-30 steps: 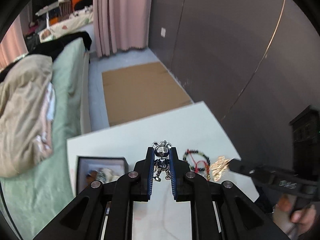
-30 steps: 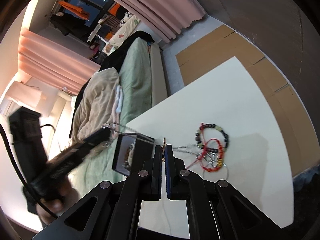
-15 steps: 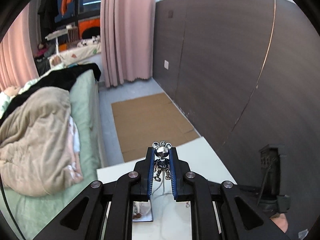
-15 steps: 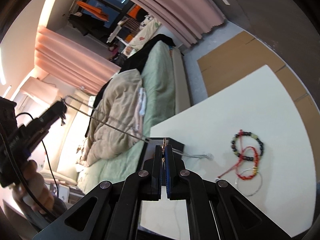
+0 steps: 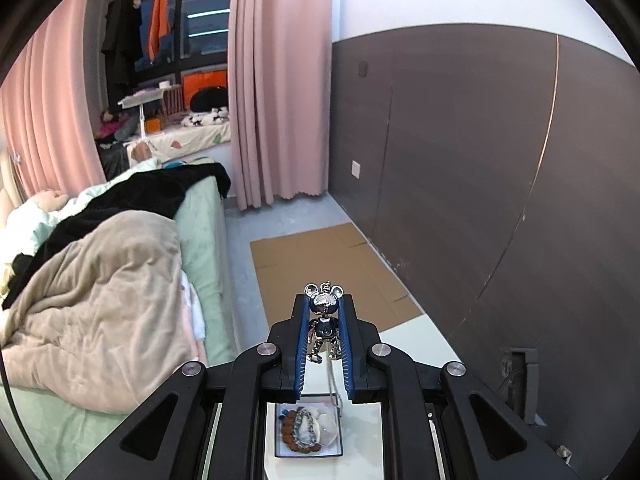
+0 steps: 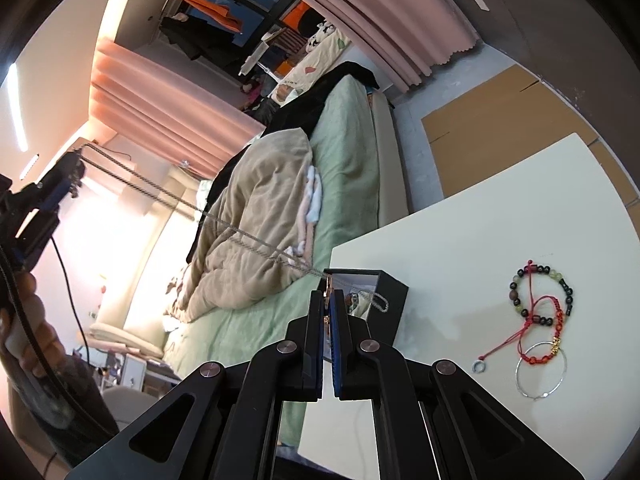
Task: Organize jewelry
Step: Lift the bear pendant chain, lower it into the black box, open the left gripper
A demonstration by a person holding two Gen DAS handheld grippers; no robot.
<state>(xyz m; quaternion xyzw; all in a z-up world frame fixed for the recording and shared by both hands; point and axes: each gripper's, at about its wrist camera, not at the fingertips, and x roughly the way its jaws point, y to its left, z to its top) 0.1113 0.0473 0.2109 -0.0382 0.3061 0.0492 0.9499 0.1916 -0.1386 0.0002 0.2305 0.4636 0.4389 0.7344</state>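
My left gripper [image 5: 324,312] is shut on a silver bear-shaped pendant [image 5: 324,320] and holds it high above the table. A silver chain [image 5: 335,388] hangs from it toward the dark jewelry box [image 5: 308,430], which holds beads and other pieces. My right gripper [image 6: 329,300] is shut on a small gold piece [image 6: 328,286] just above the box [image 6: 394,300]. The chain [image 6: 192,204] runs taut from there up to the left gripper [image 6: 66,178] at the far left. A bead bracelet [image 6: 540,292], a red cord bracelet [image 6: 548,328] and a silver bangle [image 6: 540,370] lie on the white table [image 6: 460,240].
A bed with green sheets and a beige blanket [image 6: 256,216] stands along the table's left side. Flat cardboard [image 5: 328,272] lies on the floor beyond the table. A dark wall [image 5: 500,180] runs along the right.
My left gripper has risen high with the pendant, pulling the chain taut. My right gripper has moved left from the bracelets to just above the box.
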